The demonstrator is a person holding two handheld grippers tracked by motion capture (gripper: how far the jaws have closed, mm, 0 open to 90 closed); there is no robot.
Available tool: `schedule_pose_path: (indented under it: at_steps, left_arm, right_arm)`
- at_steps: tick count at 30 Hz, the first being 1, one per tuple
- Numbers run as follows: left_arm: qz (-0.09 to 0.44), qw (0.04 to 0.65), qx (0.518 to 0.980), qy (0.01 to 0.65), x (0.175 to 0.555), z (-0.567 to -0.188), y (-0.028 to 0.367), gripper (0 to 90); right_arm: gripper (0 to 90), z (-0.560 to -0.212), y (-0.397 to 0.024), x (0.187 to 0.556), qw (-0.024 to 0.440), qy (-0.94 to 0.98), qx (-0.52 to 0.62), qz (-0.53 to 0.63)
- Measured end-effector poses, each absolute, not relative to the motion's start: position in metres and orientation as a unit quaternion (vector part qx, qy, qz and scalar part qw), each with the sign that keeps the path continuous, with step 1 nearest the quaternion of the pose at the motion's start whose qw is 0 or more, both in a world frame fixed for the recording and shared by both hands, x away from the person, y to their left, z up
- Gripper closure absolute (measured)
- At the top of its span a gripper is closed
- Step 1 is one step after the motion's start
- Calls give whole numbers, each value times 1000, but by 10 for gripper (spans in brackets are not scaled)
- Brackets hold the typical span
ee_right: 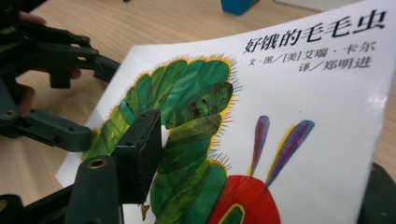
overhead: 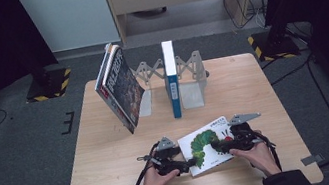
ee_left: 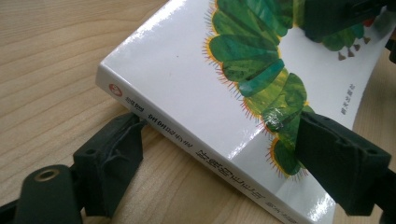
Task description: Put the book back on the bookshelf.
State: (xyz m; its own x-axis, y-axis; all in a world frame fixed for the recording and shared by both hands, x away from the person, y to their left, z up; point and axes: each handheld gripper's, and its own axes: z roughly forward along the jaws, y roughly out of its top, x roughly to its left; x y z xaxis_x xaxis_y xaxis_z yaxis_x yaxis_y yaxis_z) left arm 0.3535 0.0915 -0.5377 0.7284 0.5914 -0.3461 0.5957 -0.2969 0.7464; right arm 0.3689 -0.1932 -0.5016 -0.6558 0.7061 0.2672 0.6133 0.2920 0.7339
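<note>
Picture book (overhead: 207,144): white glossy cover, green caterpillar, red head; flat on worktop (overhead: 111,147). Left tool (overhead: 190,161) grips spine edge; right tool (overhead: 217,143) straddles cover, grip unclear.

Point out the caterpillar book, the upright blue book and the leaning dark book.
caterpillar book (overhead: 208,146): high view, on its white cover with the green caterpillar.
upright blue book (overhead: 174,93): high view, on its blue spine, in the grey rack.
leaning dark book (overhead: 123,86): high view, on its dark front cover.

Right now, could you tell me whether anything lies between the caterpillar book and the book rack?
Nothing visible does: only bare table lies between the caterpillar book and the rack, where a blue book already stands.
</note>
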Motion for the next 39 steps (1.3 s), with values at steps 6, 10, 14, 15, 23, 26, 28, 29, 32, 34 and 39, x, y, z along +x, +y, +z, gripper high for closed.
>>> schedule_pose_path:
  at_steps: [6, 10, 14, 15, 23, 26, 28, 29, 32, 34, 39]
  left_arm:
    - [-14, 472, 798, 375, 355, -538, 95, 135]
    - [-13, 472, 797, 376, 355, -538, 96, 134]
    - [-16, 473, 798, 374, 355, -538, 96, 120]
    - [-16, 473, 798, 374, 355, -538, 96, 119]
    - [-11, 472, 796, 379, 355, -538, 97, 146]
    - [-9, 472, 795, 380, 355, -538, 97, 152]
    - [-11, 473, 794, 382, 355, -538, 98, 154]
    - [-11, 473, 794, 382, 355, -538, 98, 168]
    - [-14, 476, 790, 386, 356, -539, 100, 175]
    - [-14, 477, 789, 387, 356, -539, 100, 177]
    - [-13, 476, 788, 390, 356, -539, 100, 211]
  right_arm:
    - [362, -509, -190, 369, 53, 808, 415, 415]
    - [363, -510, -189, 370, 59, 810, 409, 416]
    - [364, -509, -183, 368, 56, 809, 398, 430]
    - [364, -509, -183, 368, 56, 809, 398, 430]
    - [373, -508, -179, 367, 49, 805, 387, 446]
    - [370, -508, -179, 368, 46, 804, 386, 449]
    - [322, -507, -179, 367, 50, 804, 392, 445]
    - [322, -507, -179, 367, 50, 804, 392, 445]
    - [346, -503, -184, 367, 68, 802, 398, 439]
    - [346, -502, -186, 367, 76, 799, 400, 443]
    - [338, -500, -189, 366, 106, 804, 413, 415]
